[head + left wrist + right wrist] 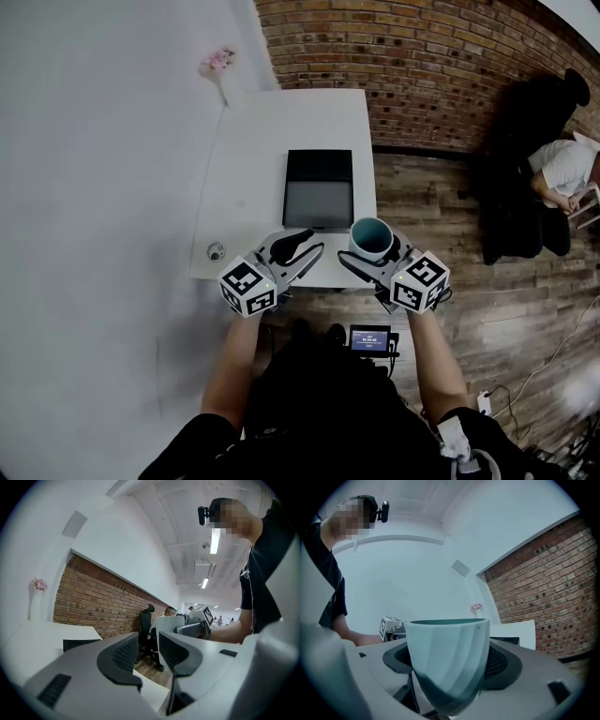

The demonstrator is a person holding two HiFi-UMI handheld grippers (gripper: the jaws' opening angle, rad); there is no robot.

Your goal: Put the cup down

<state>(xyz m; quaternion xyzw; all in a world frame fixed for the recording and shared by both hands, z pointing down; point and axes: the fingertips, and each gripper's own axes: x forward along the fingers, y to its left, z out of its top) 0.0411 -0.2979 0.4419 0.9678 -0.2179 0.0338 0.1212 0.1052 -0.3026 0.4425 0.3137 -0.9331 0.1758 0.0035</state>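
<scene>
My right gripper [375, 253]: fingers spread wide, clamped on teal cup [371, 236]. My left gripper [306, 247]: fingers narrowly apart, empty.

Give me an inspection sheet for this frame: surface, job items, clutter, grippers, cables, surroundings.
Surface: white table, mostly bare.
Job's things: teal cup, upright, held by the table's near right corner, not yet set down.
Clutter: dark rectangular tray on the table; small round object near its left edge; pink flowers at the far corner.
Grippers: right gripper shut on the cup; left gripper open, nothing between its jaws.
Cables: loose cable on the floor, right.
Surroundings: brick wall, wooden floor, seated person.
</scene>
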